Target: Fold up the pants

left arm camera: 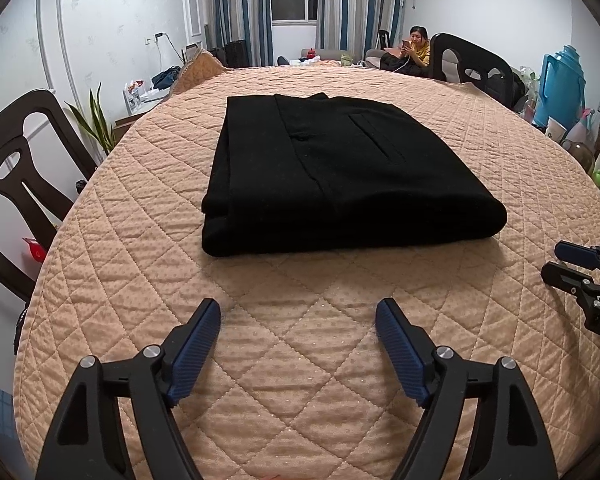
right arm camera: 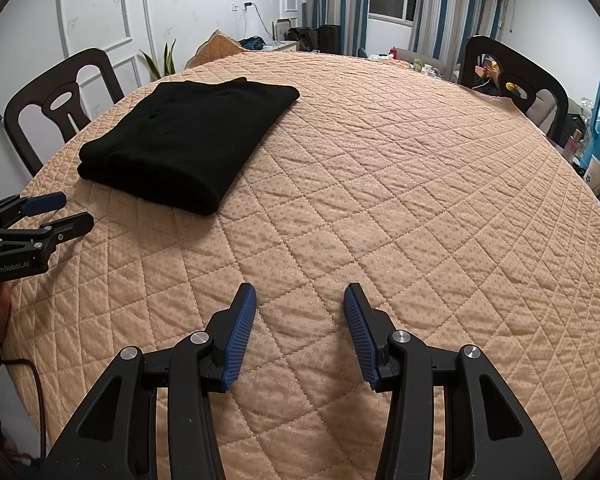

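Observation:
The black pants point(left arm camera: 340, 172) lie folded into a compact rectangular stack on the peach quilted table cover point(left arm camera: 300, 360), a back pocket facing up. They also show in the right wrist view point(right arm camera: 188, 140) at the upper left. My left gripper point(left arm camera: 298, 312) is open and empty, hovering over bare quilt in front of the stack. My right gripper point(right arm camera: 300, 296) is open and empty, over bare quilt to the right of the stack. The right gripper also shows in the left wrist view point(left arm camera: 568, 262), and the left gripper in the right wrist view point(right arm camera: 70, 210).
Dark wooden chairs stand at the left point(left arm camera: 24, 168) and the far right point(left arm camera: 472, 64) of the table. A person point(left arm camera: 416, 46) sits on a sofa beyond it. A blue jug point(left arm camera: 562, 84) and clutter stand at the right. A plant point(left arm camera: 96, 120) stands at the left.

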Available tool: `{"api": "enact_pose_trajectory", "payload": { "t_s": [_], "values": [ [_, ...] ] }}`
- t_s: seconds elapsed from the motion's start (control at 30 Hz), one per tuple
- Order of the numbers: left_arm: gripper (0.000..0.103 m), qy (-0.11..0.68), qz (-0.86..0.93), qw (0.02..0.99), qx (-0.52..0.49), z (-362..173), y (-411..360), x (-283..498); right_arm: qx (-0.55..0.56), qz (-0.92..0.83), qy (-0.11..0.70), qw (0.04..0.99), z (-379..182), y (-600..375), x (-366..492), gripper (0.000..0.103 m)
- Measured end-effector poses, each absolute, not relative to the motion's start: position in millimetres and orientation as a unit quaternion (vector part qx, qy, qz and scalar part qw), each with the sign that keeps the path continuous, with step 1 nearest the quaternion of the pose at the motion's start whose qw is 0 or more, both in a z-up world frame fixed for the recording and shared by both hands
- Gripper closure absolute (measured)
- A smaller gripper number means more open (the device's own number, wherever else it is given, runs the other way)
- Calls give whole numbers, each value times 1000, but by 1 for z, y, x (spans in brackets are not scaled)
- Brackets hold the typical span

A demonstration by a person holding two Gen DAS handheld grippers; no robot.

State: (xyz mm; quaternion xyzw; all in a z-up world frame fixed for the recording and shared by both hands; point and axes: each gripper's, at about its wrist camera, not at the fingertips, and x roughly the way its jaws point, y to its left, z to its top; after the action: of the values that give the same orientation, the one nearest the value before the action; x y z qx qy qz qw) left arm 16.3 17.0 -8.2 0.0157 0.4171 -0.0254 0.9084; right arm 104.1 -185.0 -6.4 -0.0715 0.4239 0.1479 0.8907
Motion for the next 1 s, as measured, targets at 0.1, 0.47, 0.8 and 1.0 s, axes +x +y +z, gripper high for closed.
{"api": "enact_pose_trajectory", "payload": {
  "t_s": [0.1,0.47,0.8,1.0],
  "values": [
    [21,417,-25,908,16,-8,17,16,-71,148,424,891,-6,-185,104,56],
    [20,417,-25,908,16,-8,17,16,-71,148,424,891,-6,-185,105,56],
    [20,418,-27,908,13,-8,18,15,-71,148,424,891,-6,-185,104,56],
    [19,419,-27,907,15,-7,15,14,-71,148,424,891,-6,-185,104,56]
  ]
}}
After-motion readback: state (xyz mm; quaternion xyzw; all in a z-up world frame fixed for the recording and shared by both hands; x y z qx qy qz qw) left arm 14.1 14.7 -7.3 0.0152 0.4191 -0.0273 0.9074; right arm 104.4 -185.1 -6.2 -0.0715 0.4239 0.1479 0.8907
